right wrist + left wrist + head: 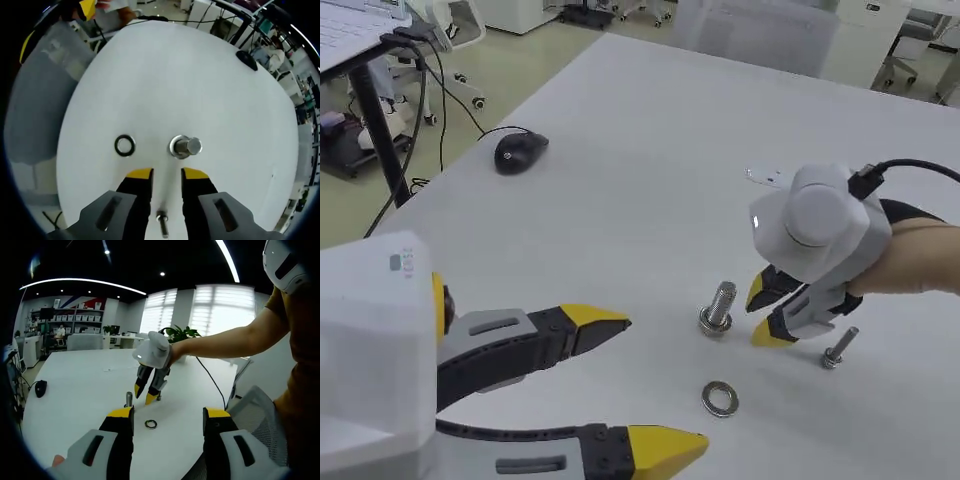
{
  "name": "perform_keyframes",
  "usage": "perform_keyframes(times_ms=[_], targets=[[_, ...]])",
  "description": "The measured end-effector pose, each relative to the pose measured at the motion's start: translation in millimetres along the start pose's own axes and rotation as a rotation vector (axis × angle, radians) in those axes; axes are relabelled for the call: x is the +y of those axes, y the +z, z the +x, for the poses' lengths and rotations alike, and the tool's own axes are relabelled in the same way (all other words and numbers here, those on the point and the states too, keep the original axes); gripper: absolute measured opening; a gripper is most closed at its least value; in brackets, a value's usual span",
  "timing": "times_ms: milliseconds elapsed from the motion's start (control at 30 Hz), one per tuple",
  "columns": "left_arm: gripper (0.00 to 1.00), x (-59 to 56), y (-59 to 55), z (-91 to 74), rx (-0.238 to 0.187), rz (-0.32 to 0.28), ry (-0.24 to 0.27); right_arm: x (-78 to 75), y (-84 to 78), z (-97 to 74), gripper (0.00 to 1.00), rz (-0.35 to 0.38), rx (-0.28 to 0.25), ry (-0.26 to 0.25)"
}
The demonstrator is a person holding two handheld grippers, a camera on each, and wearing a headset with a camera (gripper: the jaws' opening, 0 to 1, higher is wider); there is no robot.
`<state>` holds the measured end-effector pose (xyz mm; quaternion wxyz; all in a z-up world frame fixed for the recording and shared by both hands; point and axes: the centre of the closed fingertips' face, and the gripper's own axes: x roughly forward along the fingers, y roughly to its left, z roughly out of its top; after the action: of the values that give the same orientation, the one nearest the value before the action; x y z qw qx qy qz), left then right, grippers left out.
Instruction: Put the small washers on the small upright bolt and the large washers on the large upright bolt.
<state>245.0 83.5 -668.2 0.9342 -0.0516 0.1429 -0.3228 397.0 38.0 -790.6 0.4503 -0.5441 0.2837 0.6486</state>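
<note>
Far across the table [650, 150] from the large bolt [718, 307]: a mouse [520, 151].

1. Table [650, 150] — plain white.
2. Left gripper [658, 383], lower left of the head view: yellow tips, black jaws, grey inlays, white body.
3. Right gripper [760, 315], right of centre: yellow tips on black, white housing.
4. Large bolt [718, 305], washer [720, 398], small bolt [838, 347] — bright silver.
5. Mouse [520, 152], upper left: black.
6. Sleeve [300, 340], right edge of the left gripper view: orange.
</note>
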Motion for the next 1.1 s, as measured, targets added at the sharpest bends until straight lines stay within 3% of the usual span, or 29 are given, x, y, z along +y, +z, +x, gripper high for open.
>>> perform_keyframes(times_ms=[433, 567, 800, 967, 1100], targets=[[0.55, -10.1, 5.6, -0.5, 0.001, 0.019, -0.004, 38.7, -1.0, 8.8, 0.23, 0.037, -0.028, 0.050], [0.55, -11.8, 5.3, -1.4, 0.001, 0.018, -0.003, 52.2, 5.1, 17.2, 0.24, 0.040, -0.035, 0.092], [0.55, -9.5, 4.1, -4.2, 0.004, 0.020, 0.010, 54.5, 15.4, 27.5, 0.31, 0.027, -0.047, 0.099], [0.55, -6.4, 1.5, -5.6, 0.025, 0.034, 0.019, 57.4, 21.7, 31.7, 0.31, 0.019, -0.051, 0.111], [0.55, -6.4, 3.7, -5.5, 0.016, 0.033, 0.016, 58.9, 24.8, 34.7, 0.33, 0.017, -0.056, 0.117]])
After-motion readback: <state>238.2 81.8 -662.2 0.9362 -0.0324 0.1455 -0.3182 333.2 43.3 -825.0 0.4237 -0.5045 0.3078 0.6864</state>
